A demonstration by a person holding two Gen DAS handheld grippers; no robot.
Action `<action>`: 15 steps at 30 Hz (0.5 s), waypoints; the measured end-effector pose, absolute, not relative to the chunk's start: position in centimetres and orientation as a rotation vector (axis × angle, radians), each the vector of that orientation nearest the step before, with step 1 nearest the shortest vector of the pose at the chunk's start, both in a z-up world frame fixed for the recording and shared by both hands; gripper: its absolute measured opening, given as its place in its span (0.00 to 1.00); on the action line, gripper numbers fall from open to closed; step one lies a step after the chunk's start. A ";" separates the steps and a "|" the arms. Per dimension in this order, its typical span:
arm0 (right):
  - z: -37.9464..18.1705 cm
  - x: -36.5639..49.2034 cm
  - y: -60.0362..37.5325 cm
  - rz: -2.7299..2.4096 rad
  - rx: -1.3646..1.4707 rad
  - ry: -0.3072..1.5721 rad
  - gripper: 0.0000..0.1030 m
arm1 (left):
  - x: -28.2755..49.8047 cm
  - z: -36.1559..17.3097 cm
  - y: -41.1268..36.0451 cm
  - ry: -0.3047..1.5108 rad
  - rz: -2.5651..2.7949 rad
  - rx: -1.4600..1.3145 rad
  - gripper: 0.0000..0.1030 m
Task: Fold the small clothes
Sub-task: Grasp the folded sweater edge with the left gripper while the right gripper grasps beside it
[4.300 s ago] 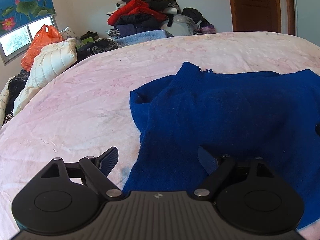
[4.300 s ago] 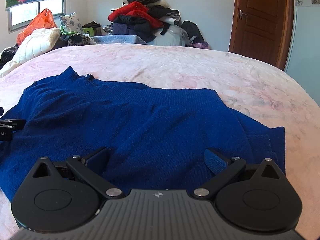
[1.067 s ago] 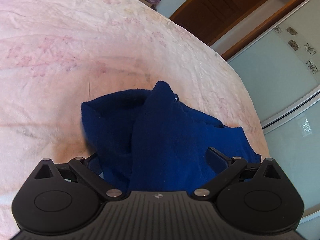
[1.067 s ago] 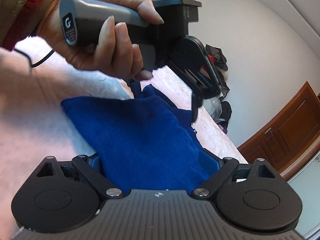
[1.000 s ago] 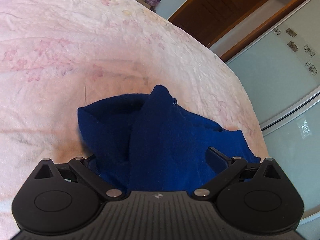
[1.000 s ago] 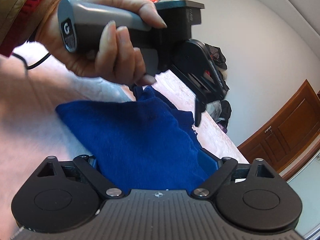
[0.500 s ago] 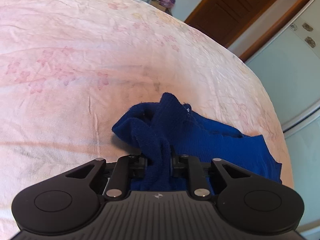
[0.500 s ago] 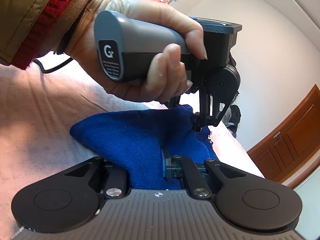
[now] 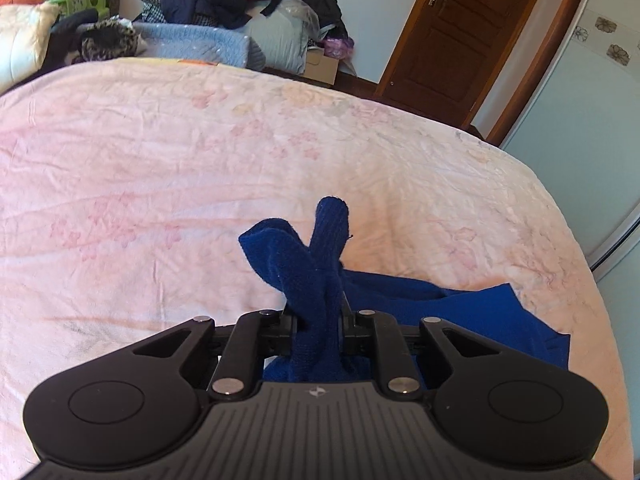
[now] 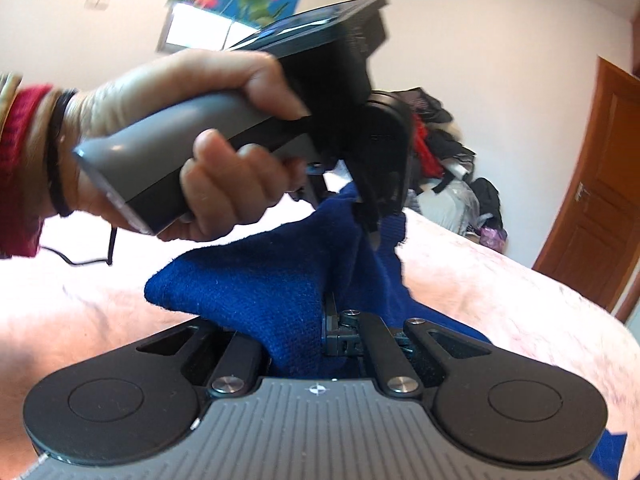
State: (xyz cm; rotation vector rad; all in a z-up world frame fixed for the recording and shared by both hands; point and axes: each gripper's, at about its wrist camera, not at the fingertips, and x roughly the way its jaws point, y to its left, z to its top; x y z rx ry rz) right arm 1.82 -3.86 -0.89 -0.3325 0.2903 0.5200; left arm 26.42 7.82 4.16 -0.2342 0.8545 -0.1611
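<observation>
Your left gripper (image 9: 318, 326) has its jaws drawn in tight on a bunched fold of the blue sweater (image 9: 316, 272), with knit pushing up and forward past the fingertips in two stubby peaks. The rest of the garment trails to the right of that gripper, lying on the pink bedsheet (image 9: 160, 184). Your right gripper (image 10: 316, 328) is likewise pinched closed on the sweater (image 10: 256, 284), the cloth draped over its left finger and spilling toward you. Just ahead of it, your left hand (image 10: 200, 140) grips the grey handle of the other tool, whose jaws bite the same raised ridge of knit, so the fabric is stretched between both tools above the sheet (image 10: 500, 292).
</observation>
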 end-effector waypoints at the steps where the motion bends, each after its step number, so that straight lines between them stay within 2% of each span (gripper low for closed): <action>1: -0.6 1.5 -4.4 0.515 -0.311 0.290 0.06 | 26.3 4.5 7.1 0.848 -0.156 -0.219 0.15; 12: -0.1 -1.3 -11.1 0.434 -0.157 0.285 0.06 | 25.6 7.1 -1.3 0.806 -0.179 -0.115 0.15; 15: -0.5 0.2 -12.8 0.410 -0.115 0.297 0.06 | 25.4 7.2 -3.8 0.804 -0.197 -0.084 0.15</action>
